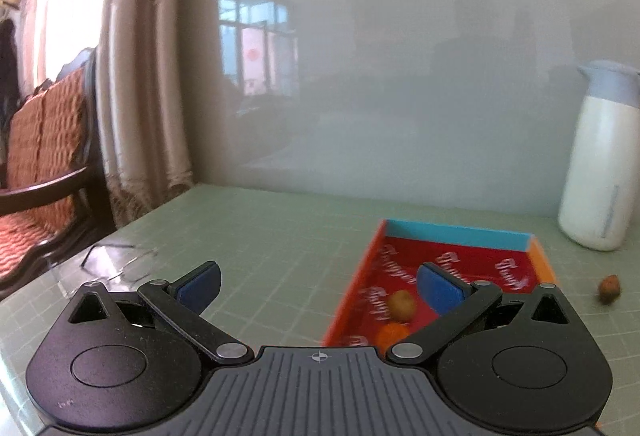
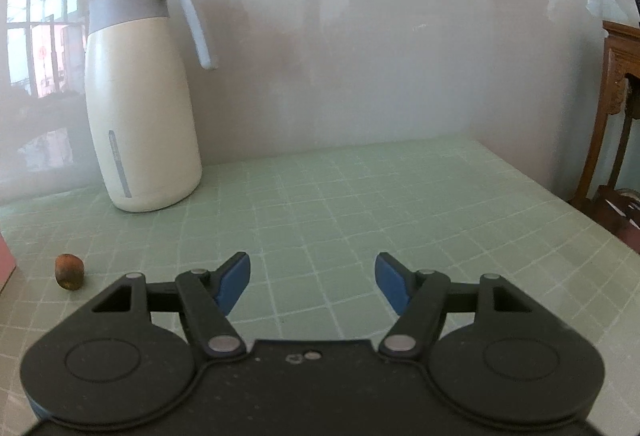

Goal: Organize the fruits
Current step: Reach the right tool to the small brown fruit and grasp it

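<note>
A red tray [image 1: 362, 286] with an orange rim and a blue far wall lies on the green grid mat. In it sit a yellow-brown fruit [image 1: 402, 305] and an orange fruit [image 1: 392, 334]. My left gripper [image 1: 318, 286] is open and empty above the mat, its right finger over the tray's near part. A small brown fruit [image 1: 609, 289] lies on the mat right of the tray; it also shows in the right wrist view [image 2: 70, 271], left of my right gripper [image 2: 312, 282], which is open and empty.
A cream jug with a grey lid and handle [image 2: 140, 96] stands at the back against the grey wall; it also shows in the left wrist view [image 1: 600, 160]. Eyeglasses [image 1: 116, 260] lie near the mat's left edge. A chair [image 1: 44, 156] and curtain stand left.
</note>
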The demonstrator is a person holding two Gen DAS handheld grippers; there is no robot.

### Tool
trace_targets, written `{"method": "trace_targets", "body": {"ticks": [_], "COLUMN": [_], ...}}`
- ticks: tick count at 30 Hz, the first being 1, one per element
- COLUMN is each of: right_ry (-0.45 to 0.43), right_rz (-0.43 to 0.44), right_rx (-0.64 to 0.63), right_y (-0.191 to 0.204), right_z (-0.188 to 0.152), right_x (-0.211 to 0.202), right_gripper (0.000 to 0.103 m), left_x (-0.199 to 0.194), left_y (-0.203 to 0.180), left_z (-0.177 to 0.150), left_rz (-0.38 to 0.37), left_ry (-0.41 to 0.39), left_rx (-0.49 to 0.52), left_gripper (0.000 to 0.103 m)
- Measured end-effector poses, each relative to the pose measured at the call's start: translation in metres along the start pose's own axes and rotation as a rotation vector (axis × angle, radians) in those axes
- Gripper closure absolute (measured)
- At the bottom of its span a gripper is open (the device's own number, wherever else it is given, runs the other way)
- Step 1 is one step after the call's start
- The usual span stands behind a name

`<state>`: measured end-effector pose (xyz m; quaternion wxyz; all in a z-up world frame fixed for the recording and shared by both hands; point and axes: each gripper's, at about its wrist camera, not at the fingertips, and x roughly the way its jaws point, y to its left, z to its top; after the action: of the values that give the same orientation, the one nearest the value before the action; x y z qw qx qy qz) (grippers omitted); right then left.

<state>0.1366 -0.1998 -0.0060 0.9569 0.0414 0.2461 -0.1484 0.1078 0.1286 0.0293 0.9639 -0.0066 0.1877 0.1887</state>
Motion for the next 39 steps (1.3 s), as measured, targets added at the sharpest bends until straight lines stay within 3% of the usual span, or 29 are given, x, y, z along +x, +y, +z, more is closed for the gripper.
{"method": "trace_targets", "body": {"ticks": [11, 20, 30, 39], "right_ry": [-0.008, -0.003, 0.011, 0.060], "right_rz": [0.104, 0.175, 0.285, 0.294], "right_rx": [-0.063, -0.109, -0.181, -0.230], "right_y": [0.060, 0.099, 0.148, 0.161], "right_z": [0.002, 0.002, 0.001, -0.005], "right_x": [0.008, 0.016, 0.025, 0.032], "right_gripper": [0.036, 0.039, 0.045, 0.053], "left_x": [0.019, 0.029, 0.030, 0.032], "left_y": [0.062, 0.085, 0.089, 0.092], "left_z": [-0.010, -0.016, -0.017, -0.018], "left_rz": [0.117, 0.169, 0.177, 0.170], "left_ry": [0.057, 0.086, 0.095, 0.103], "left_rx": [-0.073, -0.081, -0.063, -0.064], "left_gripper": [0.000, 0.000, 0.000, 0.000]}}
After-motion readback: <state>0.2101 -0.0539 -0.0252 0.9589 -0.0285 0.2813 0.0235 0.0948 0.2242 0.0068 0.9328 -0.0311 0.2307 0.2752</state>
